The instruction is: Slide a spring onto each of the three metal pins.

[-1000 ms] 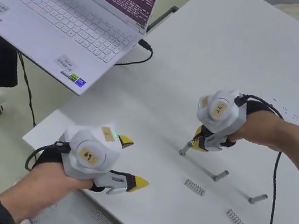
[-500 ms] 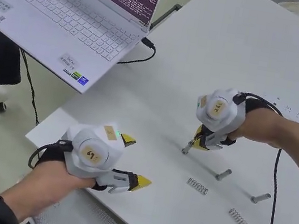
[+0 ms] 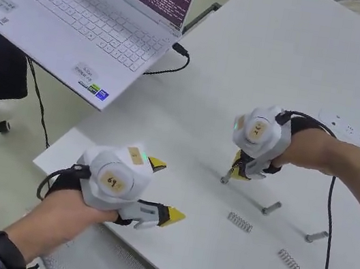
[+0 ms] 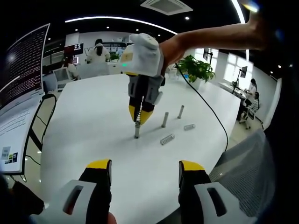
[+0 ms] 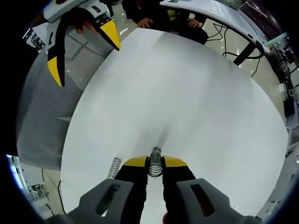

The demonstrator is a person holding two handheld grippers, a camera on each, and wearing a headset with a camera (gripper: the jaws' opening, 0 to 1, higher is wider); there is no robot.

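On the white surface [image 3: 281,68], spring meets pin
Right hand-held gripper [image 3: 238,173] is pinched tight on a spring [image 5: 154,166], held right over the near pin [image 3: 226,178]. Left hand-held gripper [image 3: 165,190] hangs by the surface's edge, jaws spread wide, nothing in them. Second pin [image 3: 271,208] and third pin [image 3: 316,236] stand further along, with a loose spring [image 3: 239,221] and a farther spring [image 3: 289,261] lying flat nearby. Open laptop [image 3: 80,28] off to the left, office with a potted plant [image 4: 196,70] behind.
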